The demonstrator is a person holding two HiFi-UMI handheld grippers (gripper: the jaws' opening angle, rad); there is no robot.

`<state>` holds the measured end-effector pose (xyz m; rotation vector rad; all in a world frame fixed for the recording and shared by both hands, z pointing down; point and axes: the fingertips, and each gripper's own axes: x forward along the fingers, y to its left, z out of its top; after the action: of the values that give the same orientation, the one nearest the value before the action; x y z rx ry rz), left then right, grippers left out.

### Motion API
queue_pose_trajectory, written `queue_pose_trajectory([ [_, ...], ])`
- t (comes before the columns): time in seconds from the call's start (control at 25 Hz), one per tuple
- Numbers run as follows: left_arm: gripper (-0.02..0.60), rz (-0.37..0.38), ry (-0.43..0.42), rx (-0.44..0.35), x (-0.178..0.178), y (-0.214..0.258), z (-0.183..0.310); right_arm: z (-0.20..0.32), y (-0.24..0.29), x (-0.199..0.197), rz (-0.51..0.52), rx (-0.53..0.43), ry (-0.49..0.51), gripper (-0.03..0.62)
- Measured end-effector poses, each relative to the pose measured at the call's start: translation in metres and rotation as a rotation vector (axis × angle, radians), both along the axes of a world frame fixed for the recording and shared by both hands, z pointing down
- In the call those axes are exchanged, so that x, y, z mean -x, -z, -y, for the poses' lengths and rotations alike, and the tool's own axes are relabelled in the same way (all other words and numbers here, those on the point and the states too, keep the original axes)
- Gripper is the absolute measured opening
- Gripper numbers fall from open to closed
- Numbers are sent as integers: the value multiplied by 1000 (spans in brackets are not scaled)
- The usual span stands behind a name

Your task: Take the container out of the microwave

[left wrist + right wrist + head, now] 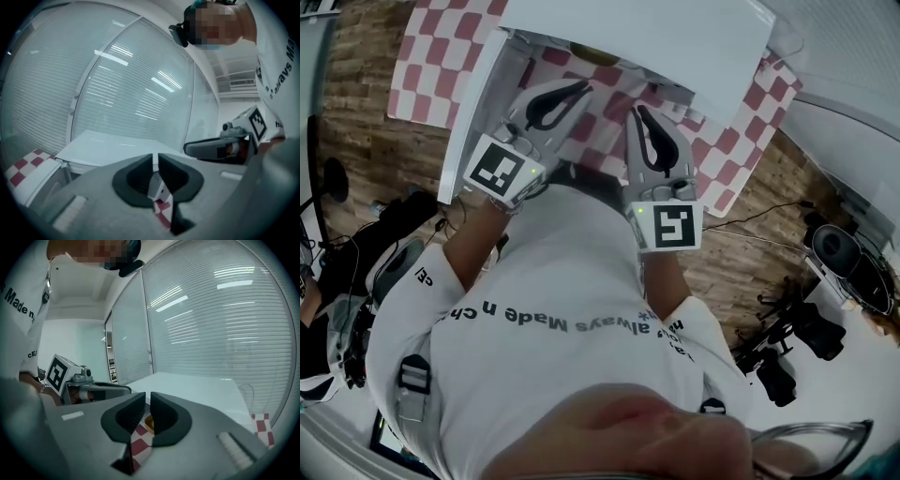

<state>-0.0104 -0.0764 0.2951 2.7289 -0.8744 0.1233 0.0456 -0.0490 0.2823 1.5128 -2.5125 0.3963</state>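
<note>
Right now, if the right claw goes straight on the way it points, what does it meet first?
Probably the yellowish container seen through its narrow jaw gap, in the white microwave; depth is unclear.

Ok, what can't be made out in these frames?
- Container: in the head view, the microwave's top covers it; only a yellowish sliver shows.
- Right gripper view: the right gripper blocks all but a yellowish patch.
- Left gripper view: the left gripper hides the microwave's inside.
</note>
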Motion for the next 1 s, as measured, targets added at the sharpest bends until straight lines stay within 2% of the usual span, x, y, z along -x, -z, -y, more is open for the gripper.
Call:
queue_pose_trajectory([
  [0.36,51,35,76,63,13,-68,25,21,-68,3,-14,52,-21,43],
  [1.0,86,64,129,130,23,-155,70,55,-165,0,-23,159,-104,58],
])
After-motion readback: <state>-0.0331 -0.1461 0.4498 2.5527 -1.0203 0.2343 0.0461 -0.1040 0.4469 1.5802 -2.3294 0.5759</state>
